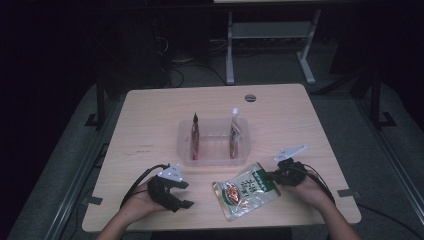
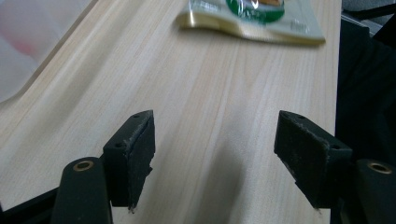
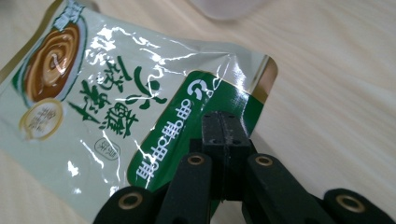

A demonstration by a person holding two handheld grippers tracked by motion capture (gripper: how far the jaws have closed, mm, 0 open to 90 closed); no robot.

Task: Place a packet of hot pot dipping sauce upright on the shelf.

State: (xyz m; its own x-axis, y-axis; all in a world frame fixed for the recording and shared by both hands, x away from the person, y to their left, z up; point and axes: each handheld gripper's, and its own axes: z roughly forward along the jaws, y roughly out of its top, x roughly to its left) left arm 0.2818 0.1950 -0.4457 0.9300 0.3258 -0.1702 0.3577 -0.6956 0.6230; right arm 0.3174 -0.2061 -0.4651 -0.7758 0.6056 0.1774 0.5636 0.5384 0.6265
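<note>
High view, bench: I see a pale wood bench (image 1: 150, 120) with a clear plastic tray (image 1: 214, 144) near its middle; two slim sachets stand upright in the tray, one (image 1: 195, 135) at its left end and one (image 1: 233, 134) at its right.
High view, pouch: a green and white food pouch (image 1: 245, 191) lies flat on the bench just in front of the tray, toward my right side.
High view, right hand-held gripper: my right hand-held gripper (image 1: 274, 176) sits at the pouch's right end, its tips on the green band.
High view, left hand-held gripper: my left hand-held gripper (image 1: 186, 194) rests low over the bench, left of the pouch and apart from it.
Left gripper view, left hand-held gripper: the left hand-held gripper (image 2: 212, 154) is released, its two black jaws standing wide with bare wood between them; the pouch (image 2: 252, 21) lies farther off, at the top edge.
Right gripper view, right hand-held gripper: the right hand-held gripper (image 3: 225, 133) is clenched on the pouch (image 3: 107, 107), jaws pressed together over the edge of its green band, near one corner.
Right gripper view, pouch: it lies printed side up, shiny and creased by the grip.
</note>
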